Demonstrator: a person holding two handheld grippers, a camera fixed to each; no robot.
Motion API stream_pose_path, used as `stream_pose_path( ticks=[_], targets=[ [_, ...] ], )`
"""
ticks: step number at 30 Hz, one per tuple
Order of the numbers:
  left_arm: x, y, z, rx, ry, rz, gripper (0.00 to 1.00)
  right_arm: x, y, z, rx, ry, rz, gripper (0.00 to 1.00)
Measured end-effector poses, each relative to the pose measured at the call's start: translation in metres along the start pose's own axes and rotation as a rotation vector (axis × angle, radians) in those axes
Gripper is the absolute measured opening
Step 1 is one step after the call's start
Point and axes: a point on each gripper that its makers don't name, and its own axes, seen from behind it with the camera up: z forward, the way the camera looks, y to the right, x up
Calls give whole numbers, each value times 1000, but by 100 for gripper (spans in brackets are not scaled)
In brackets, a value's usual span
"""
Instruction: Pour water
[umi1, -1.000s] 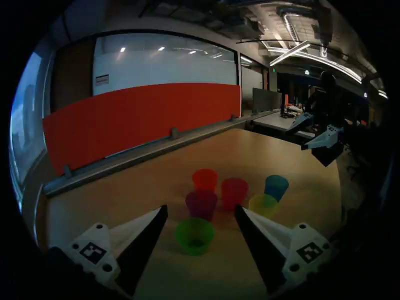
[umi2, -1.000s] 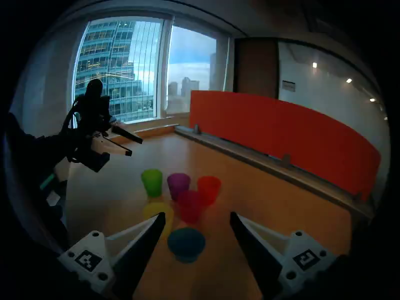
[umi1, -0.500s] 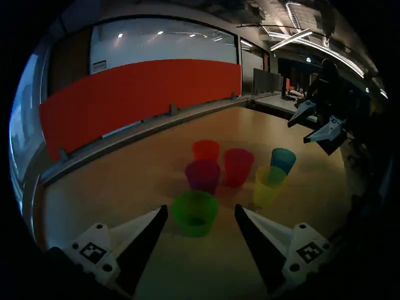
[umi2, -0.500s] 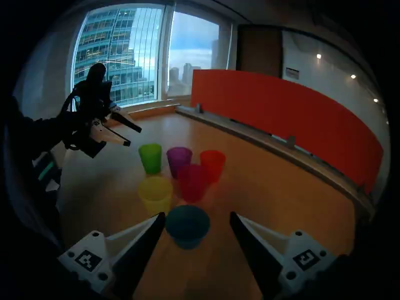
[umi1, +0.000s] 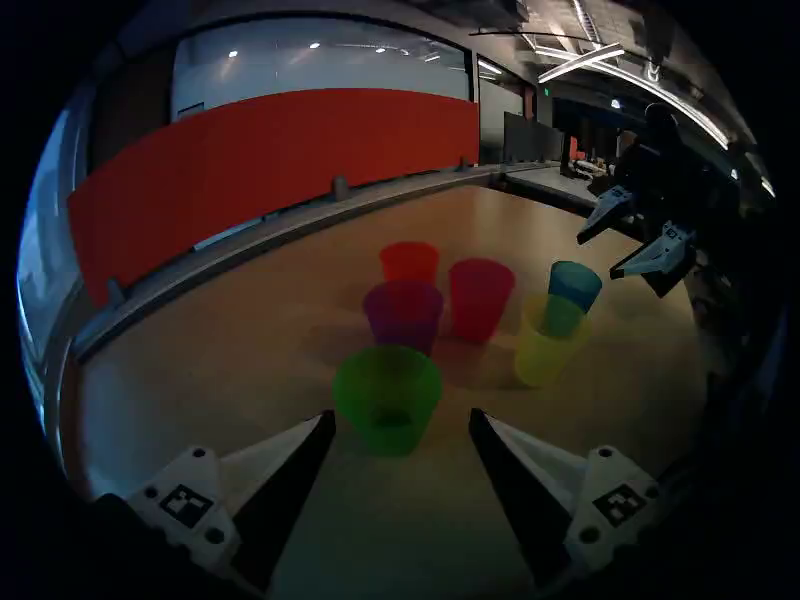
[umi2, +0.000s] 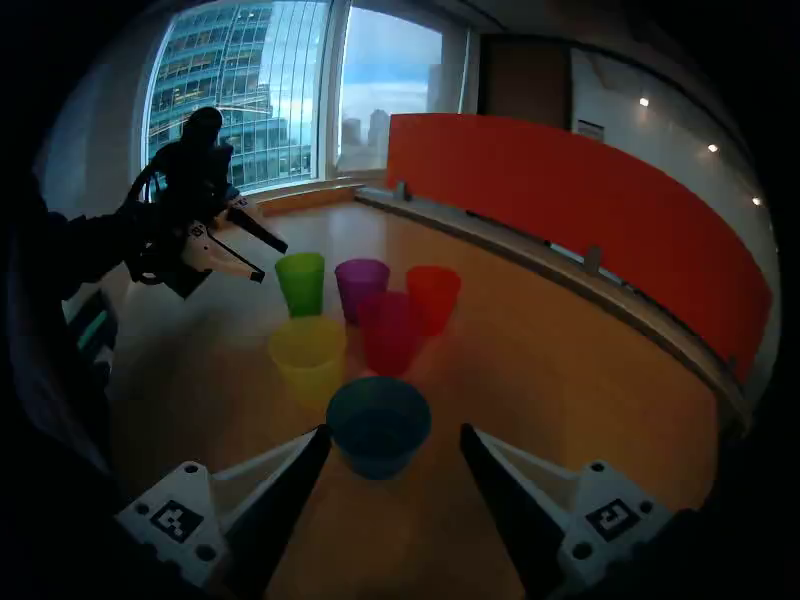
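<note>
On the wooden table stand six plastic cups, close together in a little bunch. All of them stand upright with the open end up. I cannot tell if any cup has water in it.

In the left gripper view, the green cup is the nearest one. It sits just in front of the left gripper, in the gap between the two finger tips. The fingers are wide apart and do not touch the cup. Behind the green cup is the purple cup, and behind that the orange cup. The red cup is just beside the purple one. Off to the side are the yellow cup and, right behind it, the blue cup.

In the right gripper view, the blue cup is the nearest. It sits between the finger tips of the right gripper. These fingers are wide apart too, and they do not touch the cup. The yellow cup is just past the blue one, and the green cup is at the far side of the bunch, near the left gripper, which a dark sleeve holds up above the table.

A long red wall panel runs along the far edge of the table. A big window shows tall buildings outside.
</note>
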Motion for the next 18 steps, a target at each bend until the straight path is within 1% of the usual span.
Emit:
stream_pose_path(
  ticks=[9, 14, 18],
  targets=[
    [-15, -5, 17, 4, -48, 9, 100, -18, -4, 12, 4, -38, -20, 100],
    [-17, -7, 25, 5, -60, 14, 100, -22, -7, 20, 13, -46, -19, 100],
    [-15, -7, 30, -2, -58, 11, 100, -26, -6, 25, 14, -54, -21, 100]
  ],
)
